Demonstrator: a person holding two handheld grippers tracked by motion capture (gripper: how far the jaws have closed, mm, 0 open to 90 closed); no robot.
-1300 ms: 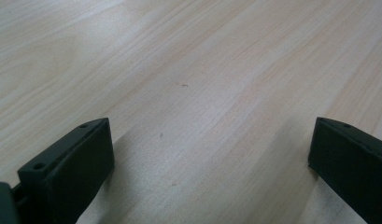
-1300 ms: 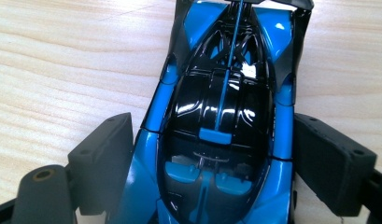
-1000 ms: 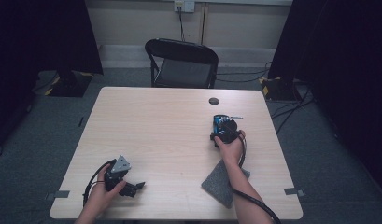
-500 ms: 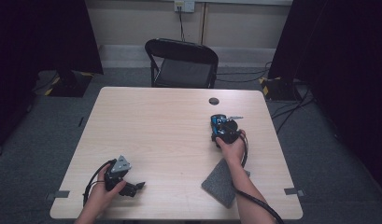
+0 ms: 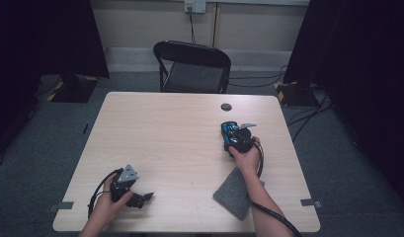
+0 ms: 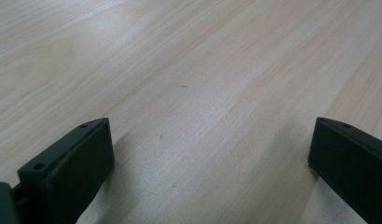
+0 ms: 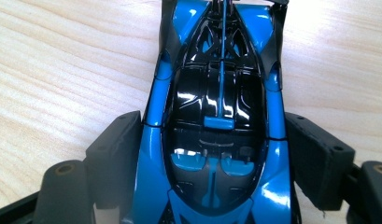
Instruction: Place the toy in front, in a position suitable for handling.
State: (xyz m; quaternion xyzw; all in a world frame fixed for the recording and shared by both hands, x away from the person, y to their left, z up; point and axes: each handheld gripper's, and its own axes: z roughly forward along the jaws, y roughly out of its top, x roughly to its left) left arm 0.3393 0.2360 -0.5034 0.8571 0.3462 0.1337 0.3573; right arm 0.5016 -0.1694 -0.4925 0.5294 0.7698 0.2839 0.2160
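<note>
Blue toy car (image 7: 216, 140) between right gripper (image 7: 216, 154) jaws

Glossy blue and black toy car (image 7: 216, 140), pale wood-grain table (image 5: 160, 133), grey felt pad (image 5: 234, 193), black chair (image 5: 192, 64)

The worktop (image 5: 180, 143) stands in the middle of the room. A chair (image 5: 193, 69) stands behind its far edge. A small round cap (image 5: 226, 106) sits in the worktop near the far edge, on the right half. Just in front of the cap, the toy car (image 5: 231, 132) sits on the worktop, between the jaws of the right gripper (image 5: 238, 138). Nearer the person, close to the front edge, a flat pad (image 5: 234, 193) lies under the right forearm. The left gripper (image 5: 138, 197) rests at the front left corner, well apart from the car.
</note>
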